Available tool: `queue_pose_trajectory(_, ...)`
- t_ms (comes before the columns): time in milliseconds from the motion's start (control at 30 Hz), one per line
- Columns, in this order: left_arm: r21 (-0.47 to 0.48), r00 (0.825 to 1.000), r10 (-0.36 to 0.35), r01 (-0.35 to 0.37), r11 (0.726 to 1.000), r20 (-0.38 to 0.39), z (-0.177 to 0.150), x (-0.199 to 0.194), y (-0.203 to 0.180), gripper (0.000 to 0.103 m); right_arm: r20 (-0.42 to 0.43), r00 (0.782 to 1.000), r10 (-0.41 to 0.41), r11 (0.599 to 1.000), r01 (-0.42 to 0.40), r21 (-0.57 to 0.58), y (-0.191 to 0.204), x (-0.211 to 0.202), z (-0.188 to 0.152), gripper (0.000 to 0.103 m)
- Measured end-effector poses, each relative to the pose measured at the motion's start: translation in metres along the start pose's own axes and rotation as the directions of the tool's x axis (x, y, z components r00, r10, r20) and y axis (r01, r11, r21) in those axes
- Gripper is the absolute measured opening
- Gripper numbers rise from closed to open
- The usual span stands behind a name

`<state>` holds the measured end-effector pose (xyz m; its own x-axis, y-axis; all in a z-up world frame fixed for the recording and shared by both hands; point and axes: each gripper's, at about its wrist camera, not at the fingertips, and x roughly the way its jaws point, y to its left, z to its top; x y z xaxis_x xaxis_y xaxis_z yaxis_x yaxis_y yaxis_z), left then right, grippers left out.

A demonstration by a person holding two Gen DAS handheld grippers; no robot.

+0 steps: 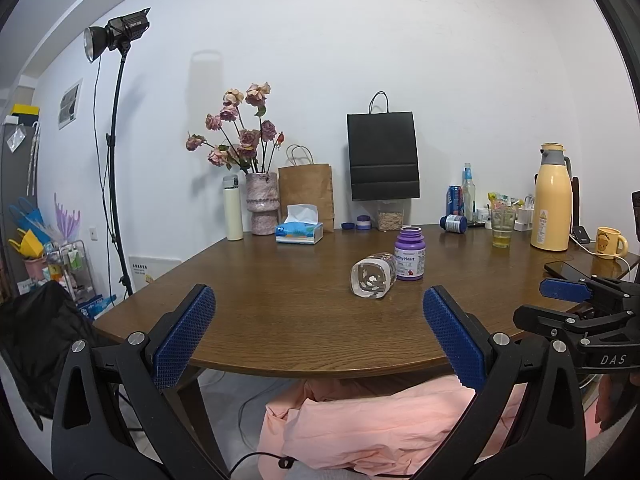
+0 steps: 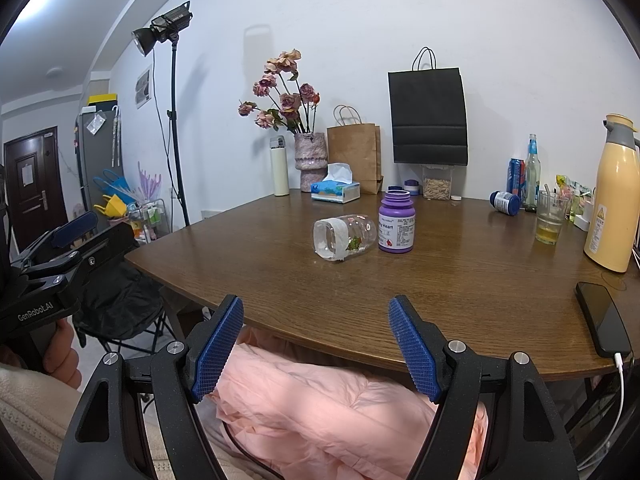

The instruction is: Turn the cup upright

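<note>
A clear glass cup [image 1: 373, 280] lies on its side in the middle of the brown wooden table [image 1: 280, 300], its thick base toward me. It also shows in the right wrist view [image 2: 345, 237], touching or nearly touching a purple pill bottle [image 2: 396, 222]. My left gripper [image 1: 318, 334] is open and empty, held at the table's near edge, short of the cup. My right gripper [image 2: 316, 346] is open and empty, also at the near edge. Each gripper appears in the other's view, the right [image 1: 576, 300] and the left [image 2: 72, 236].
The purple bottle [image 1: 410, 253] stands right behind the cup. A phone [image 2: 602, 322] on a cable lies at the right edge. A glass with yellow liquid [image 2: 550, 216], a yellow thermos [image 2: 612, 196], a tissue box [image 2: 335, 190], a vase and bags line the back. A pink jacket [image 2: 340, 408] lies below.
</note>
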<state>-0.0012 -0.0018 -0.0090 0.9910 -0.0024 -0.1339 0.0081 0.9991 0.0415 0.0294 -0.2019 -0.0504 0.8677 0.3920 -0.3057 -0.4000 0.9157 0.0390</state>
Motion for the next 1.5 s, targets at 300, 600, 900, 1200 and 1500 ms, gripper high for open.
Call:
queue_pose_trajectory(300,-0.002,1.0,0.001,-0.001,1.0,-0.001,-0.003,0.003,-0.001,0.103,-0.001,1.0,0.0,1.0,0.0,0.001,0.0,0.0,0.0,0.08)
queue_pose_trajectory(600,-0.002,1.0,0.004,-0.004,1.0,0.001,-0.003,0.003,-0.001,0.103,0.001,1.0,0.0,1.0,0.0,0.001,0.001,-0.001,0.001,0.08)
queue_pose_trajectory(900,-0.003,1.0,0.005,-0.005,1.0,0.001,-0.004,0.003,-0.001,0.103,-0.002,1.0,0.0,1.0,0.0,0.002,-0.001,0.0,0.0,0.08)
queue_pose_trajectory(1200,0.007,1.0,0.01,-0.01,1.0,0.005,-0.001,0.003,0.0,0.103,-0.004,1.0,-0.001,1.0,0.001,0.002,-0.001,0.001,0.001,0.08)
queue_pose_trajectory(1500,-0.012,0.995,0.059,-0.061,0.998,-0.076,0.016,0.077,0.022,0.103,-0.05,0.998,-0.031,0.999,0.031,0.016,-0.015,0.06,0.022,0.08)
